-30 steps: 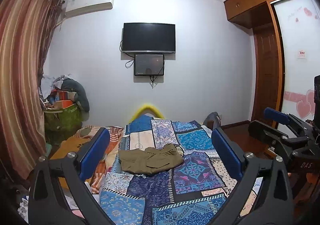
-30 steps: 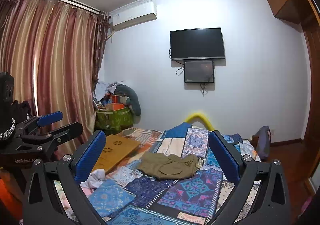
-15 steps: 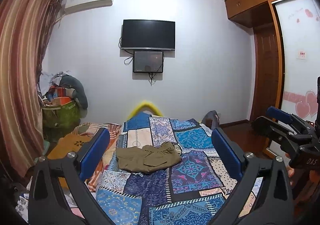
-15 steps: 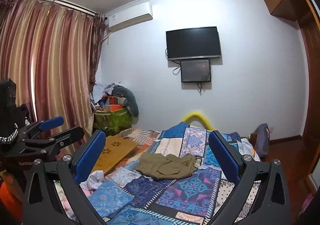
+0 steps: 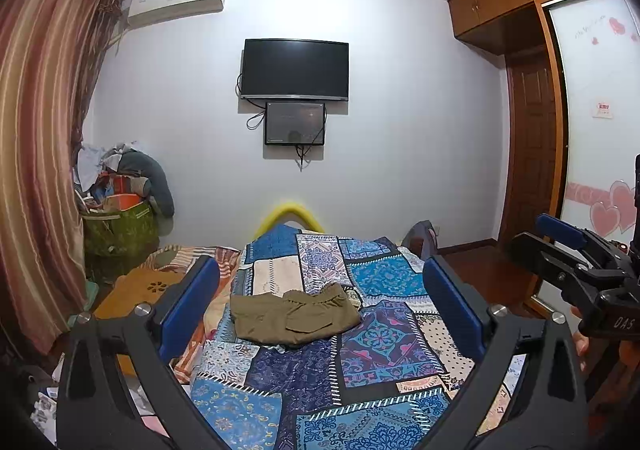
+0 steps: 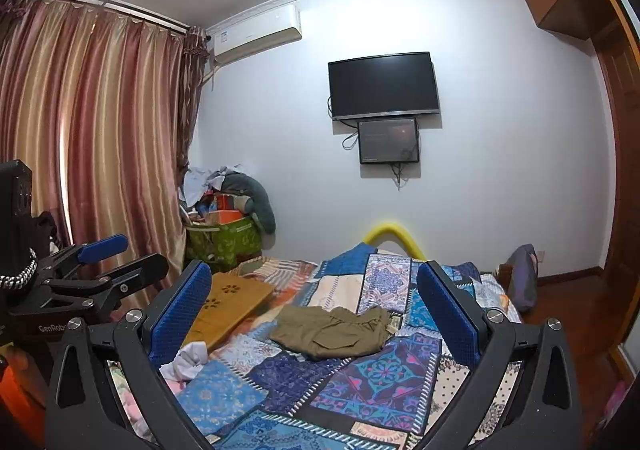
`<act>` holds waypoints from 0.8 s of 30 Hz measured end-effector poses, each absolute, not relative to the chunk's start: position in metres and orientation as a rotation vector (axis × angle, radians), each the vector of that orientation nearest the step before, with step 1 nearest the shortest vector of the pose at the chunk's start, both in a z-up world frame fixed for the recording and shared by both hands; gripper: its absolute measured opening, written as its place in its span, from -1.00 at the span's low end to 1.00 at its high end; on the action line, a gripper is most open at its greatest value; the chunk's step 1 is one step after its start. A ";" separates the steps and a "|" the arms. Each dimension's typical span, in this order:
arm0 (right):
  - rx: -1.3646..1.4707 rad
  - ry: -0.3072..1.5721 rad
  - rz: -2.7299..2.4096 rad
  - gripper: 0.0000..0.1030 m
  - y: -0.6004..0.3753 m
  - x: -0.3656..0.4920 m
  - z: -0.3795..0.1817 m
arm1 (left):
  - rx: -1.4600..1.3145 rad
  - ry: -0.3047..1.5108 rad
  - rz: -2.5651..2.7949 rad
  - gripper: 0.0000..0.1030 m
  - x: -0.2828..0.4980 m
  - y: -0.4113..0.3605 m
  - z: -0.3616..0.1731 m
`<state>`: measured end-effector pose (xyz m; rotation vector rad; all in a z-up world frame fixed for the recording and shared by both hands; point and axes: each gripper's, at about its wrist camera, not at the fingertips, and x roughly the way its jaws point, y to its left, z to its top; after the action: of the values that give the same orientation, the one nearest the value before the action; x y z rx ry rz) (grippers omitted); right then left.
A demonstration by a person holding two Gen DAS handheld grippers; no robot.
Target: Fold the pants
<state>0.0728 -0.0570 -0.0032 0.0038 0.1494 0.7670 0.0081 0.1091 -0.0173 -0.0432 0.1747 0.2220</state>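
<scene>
The left tool [image 5: 320,304] is hanging with its jaws spread wide and nothing between them, and the right tool [image 6: 314,304] is doing the same. Over the last second both are lifting and tilting slightly: more ceiling is showing in each view, and the bed [image 5: 384,334] is sitting a little lower in frame. Neither is drawing closer to the cloth. The pants [image 5: 294,317] are lying on the bed's patchwork cover, well apart from both tools, in a short, compact, doubled-over shape with the elastic waist toward the far wall; their shape is not changing across the second. Such a bundle could be a finished fold, with the tools backing off, or a loose heap awaiting spreading. The pictures are not settling which.
</scene>
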 end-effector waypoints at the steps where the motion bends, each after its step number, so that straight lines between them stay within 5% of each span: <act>1: 0.004 0.149 0.766 0.99 -0.057 0.073 -0.003 | -0.044 0.175 0.222 0.99 0.008 0.109 -0.017; 24: 0.022 0.158 0.758 0.99 -0.058 0.076 -0.006 | -0.056 0.194 0.185 0.99 0.012 0.106 -0.015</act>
<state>0.0759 -0.0578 -0.0060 0.0224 0.1578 0.7577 0.0122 0.1060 -0.0155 -0.0560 0.1943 0.1851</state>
